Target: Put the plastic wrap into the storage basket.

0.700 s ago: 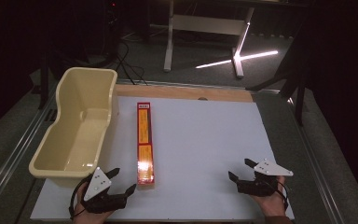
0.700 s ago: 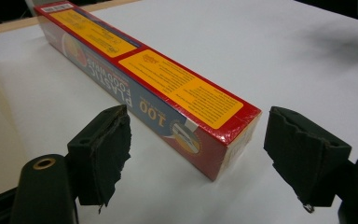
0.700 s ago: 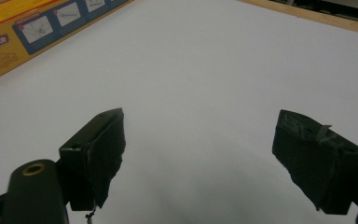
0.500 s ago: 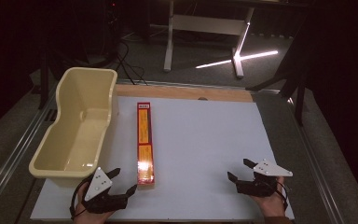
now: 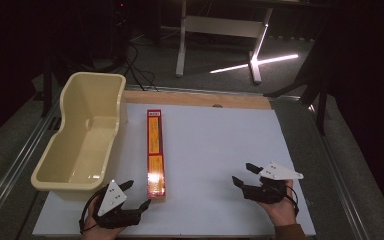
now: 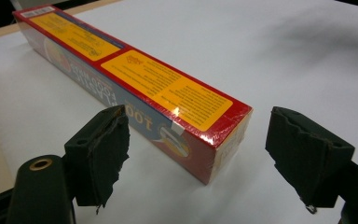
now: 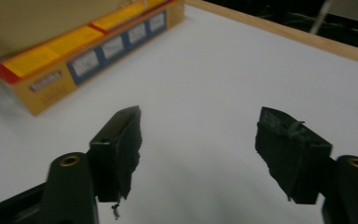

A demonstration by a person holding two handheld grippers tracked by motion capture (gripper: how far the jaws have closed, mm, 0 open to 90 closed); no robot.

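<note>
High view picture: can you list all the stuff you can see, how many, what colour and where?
Long box: one, red and yellow, lying flat on the board, just right of the tub.
Tub: one, cream, nothing inside, at the board's left edge.
Board: one, white, covering the table top.
Wooden strip: one, light brown, along the board's far edge.
Metal stand: one, white, on the dark floor beyond the table.
Cables: a few, black, on the floor behind the tub.
Left gripper: one, black, jaws open, near the box's near end, not touching it.
Right gripper: one, black, jaws open over bare board, at the near right.
</note>
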